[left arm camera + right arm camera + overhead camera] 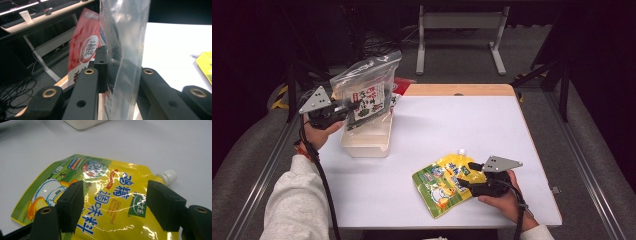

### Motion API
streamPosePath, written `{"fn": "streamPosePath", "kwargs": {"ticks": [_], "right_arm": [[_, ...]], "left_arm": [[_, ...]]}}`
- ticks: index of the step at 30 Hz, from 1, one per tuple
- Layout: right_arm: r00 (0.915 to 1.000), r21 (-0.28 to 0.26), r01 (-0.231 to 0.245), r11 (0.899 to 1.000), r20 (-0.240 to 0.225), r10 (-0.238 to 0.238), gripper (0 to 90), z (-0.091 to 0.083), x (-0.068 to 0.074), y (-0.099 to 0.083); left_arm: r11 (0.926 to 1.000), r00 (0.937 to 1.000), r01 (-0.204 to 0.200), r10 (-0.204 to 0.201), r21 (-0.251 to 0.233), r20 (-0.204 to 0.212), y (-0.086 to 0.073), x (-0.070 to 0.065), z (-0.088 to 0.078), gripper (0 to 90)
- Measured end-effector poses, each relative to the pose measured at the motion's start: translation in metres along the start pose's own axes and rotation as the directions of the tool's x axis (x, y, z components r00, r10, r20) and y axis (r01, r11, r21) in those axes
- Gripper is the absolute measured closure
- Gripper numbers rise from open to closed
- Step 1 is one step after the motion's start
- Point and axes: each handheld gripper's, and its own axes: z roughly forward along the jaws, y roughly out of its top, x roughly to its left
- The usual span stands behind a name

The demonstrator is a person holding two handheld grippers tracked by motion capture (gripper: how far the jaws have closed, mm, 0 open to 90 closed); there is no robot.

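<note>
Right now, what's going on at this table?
A person is working with a handheld gripper in each hand. The left gripper is clamped on a clear plastic bag with a printed packet inside, holding it up over a white bin at the table's left; a red packet shows behind the bag. The right gripper has its jaws open, one either side above a yellow and green spouted pouch that lies flat on the white table, not gripped.
</note>
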Motion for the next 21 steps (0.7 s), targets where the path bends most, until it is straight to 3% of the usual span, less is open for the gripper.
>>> {"fn": "streamPosePath", "kwargs": {"ticks": [3, 4, 5, 6, 12, 21], "right_arm": [[1.0000, 0.013, 0.000, 1.000, -0.007, 0.001, 30.5, 0.002, 0.000, -0.001], [1.0000, 0.022, 0.002, 1.000, -0.009, -0.002, 30.2, 0.004, 0.001, -0.001], [0.9999, 0.025, 0.004, 1.000, -0.011, -0.003, 29.9, 0.004, 0.001, -0.001], [0.9999, 0.028, 0.002, 1.000, -0.011, -0.002, 29.8, 0.005, 0.001, -0.001], [0.9997, 0.012, -0.006, 1.000, -0.022, 0.007, 29.6, 0.003, 0.001, -0.001], [0.9997, 0.001, 0.008, 1.000, -0.025, -0.008, 29.5, 0.001, 0.004, 0.002]], "left_arm": [[0.9990, 0.9994, -0.009, 0.008, 0.044, 0.032, 0.000, 0.004, 0.004, 78.1], [0.9990, 0.9994, -0.009, 0.008, 0.044, 0.032, 0.000, 0.004, 0.004, 77.9], [0.9963, 0.9998, -0.012, 0.010, 0.086, 0.014, -0.002, 0.004, 0.011, 77.7], [0.9954, 0.9999, -0.010, 0.008, 0.096, 0.015, -0.004, 0.004, 0.014, 77.6], [0.9968, 0.9990, 0.042, -0.043, 0.069, 0.011, -0.020, 0.005, 0.022, 77.3], [0.9950, 0.9949, 0.100, -0.100, 0.004, 0.016, -0.034, 0.006, 0.021, 77.7]]}}
